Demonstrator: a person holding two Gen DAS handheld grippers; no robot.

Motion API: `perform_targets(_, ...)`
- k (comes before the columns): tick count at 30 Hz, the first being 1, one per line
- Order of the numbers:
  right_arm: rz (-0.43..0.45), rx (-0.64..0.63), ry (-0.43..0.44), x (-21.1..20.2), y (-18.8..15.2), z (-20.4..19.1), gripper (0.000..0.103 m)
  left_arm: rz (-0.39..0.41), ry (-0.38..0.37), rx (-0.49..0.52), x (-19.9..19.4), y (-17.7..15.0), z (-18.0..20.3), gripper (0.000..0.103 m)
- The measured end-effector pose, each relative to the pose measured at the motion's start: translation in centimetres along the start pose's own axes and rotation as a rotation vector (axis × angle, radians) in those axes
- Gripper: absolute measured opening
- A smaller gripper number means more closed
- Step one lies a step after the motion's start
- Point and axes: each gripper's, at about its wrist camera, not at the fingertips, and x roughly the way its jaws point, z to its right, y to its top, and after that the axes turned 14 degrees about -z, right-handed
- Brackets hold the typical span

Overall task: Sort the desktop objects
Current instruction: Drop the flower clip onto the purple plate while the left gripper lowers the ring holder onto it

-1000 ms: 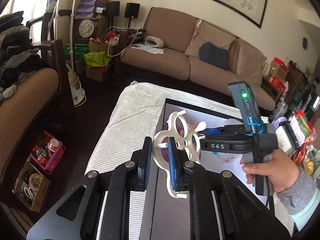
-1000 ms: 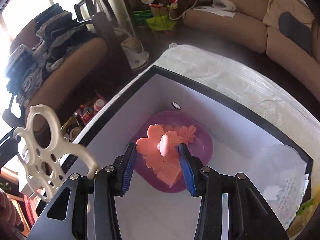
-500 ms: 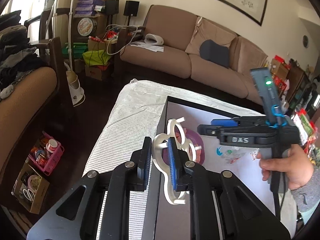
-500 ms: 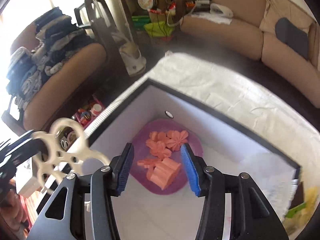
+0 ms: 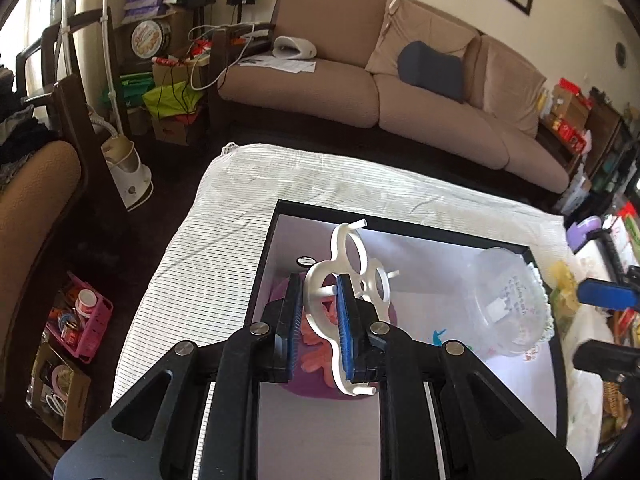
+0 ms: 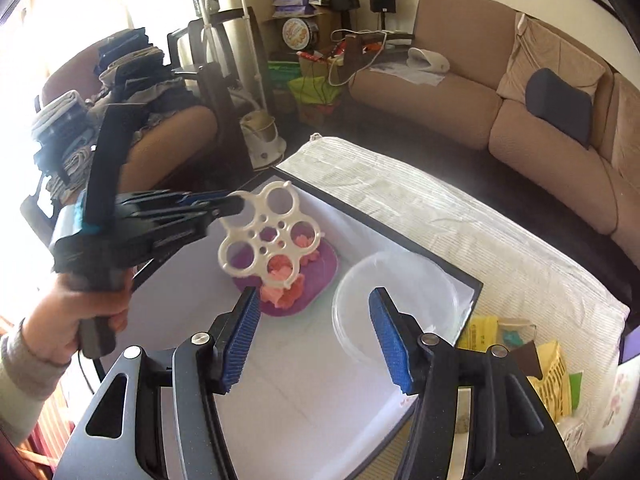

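Cream plastic ring holder (image 5: 352,280) is gripped in my left claw (image 5: 318,320) above the purple plate (image 6: 320,280); my right claw (image 6: 314,336) hangs open, so sorting is unfinished.

A tan sofa (image 5: 400,92) with a dark cushion (image 5: 434,70) faces the striped cloth (image 5: 224,248).
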Motion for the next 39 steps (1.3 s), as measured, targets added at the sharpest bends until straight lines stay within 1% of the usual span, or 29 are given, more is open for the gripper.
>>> perform_targets(4,0.001,-0.012,0.006,-0.3,-0.8,0.4,0.059,-0.035,0.044,0.007,1.8,0.8,0.8,0.015)
perform_targets(8,0.005,-0.017,0.027,-0.1,-1.2,0.3,0.059,-0.06,0.125,0.02,3.4,1.1,1.3,0.015)
perform_targets(12,-0.001,-0.026,0.04,0.3,-1.4,0.0,0.059,-0.104,0.197,0.056,5.0,1.2,1.9,0.016)
perform_targets(13,-0.001,-0.027,0.045,0.3,-1.5,0.0,0.059,-0.103,0.2,0.057,4.9,1.1,2.0,0.016)
perform_targets(16,-0.002,-0.026,0.048,0.5,-1.8,0.2,0.059,-0.079,0.178,0.054,3.9,0.9,2.1,0.017)
perform_targets(19,0.0,-0.018,0.049,0.4,-2.0,0.3,0.059,-0.062,0.167,0.061,2.9,0.6,2.2,0.022)
perform_targets(20,0.003,-0.012,0.052,0.2,-2.1,0.4,0.059,-0.059,0.167,0.067,2.5,0.5,2.3,0.026)
perform_targets(21,0.008,-0.005,0.058,0.0,-2.2,0.6,0.059,-0.059,0.163,0.075,2.2,0.3,2.5,0.036)
perform_targets(22,0.013,0.002,0.064,-0.2,-2.4,0.7,0.061,-0.062,0.158,0.085,2.1,0.1,2.6,0.043)
perform_targets(23,0.017,0.008,0.071,-0.5,-2.6,0.9,0.063,-0.065,0.159,0.094,1.9,-0.2,2.7,0.057)
perform_targets(24,0.022,0.014,0.079,-0.8,-2.8,1.0,0.07,-0.063,0.163,0.104,1.6,-0.5,2.9,0.065)
perform_targets(25,0.027,0.019,0.088,-1.1,-3.0,1.1,0.08,-0.059,0.168,0.114,1.2,-1.0,3.1,0.068)
perform_targets(26,0.032,0.024,0.095,-1.4,-3.2,1.1,0.085,-0.056,0.171,0.122,0.9,-1.4,3.3,0.072)
perform_targets(27,0.041,0.029,0.1,-1.8,-3.4,1.2,0.087,-0.055,0.174,0.127,0.5,-1.9,3.4,0.079)
perform_targets(28,0.048,0.033,0.105,-2.1,-3.6,1.1,0.089,-0.056,0.174,0.132,0.1,-2.4,3.6,0.084)
perform_targets(29,0.054,0.038,0.112,-2.4,-3.9,1.1,0.093,-0.054,0.172,0.135,-0.3,-2.9,3.6,0.092)
perform_targets(30,0.058,0.042,0.118,-2.6,-4.1,1.0,0.103,-0.051,0.166,0.139,-0.9,-3.6,3.7,0.099)
perform_targets(31,0.061,0.042,0.12,-2.7,-4.3,0.8,0.103,-0.049,0.164,0.141,-1.5,-4.1,3.7,0.103)
perform_targets(35,0.055,0.032,0.103,-3.3,-5.1,-0.6,0.103,-0.031,0.167,0.144,-4.0,-6.5,4.1,0.103)
perform_targets(39,0.065,0.029,0.096,-4.2,-6.3,-2.0,0.103,-0.009,0.165,0.125,-6.6,-8.5,4.3,0.103)
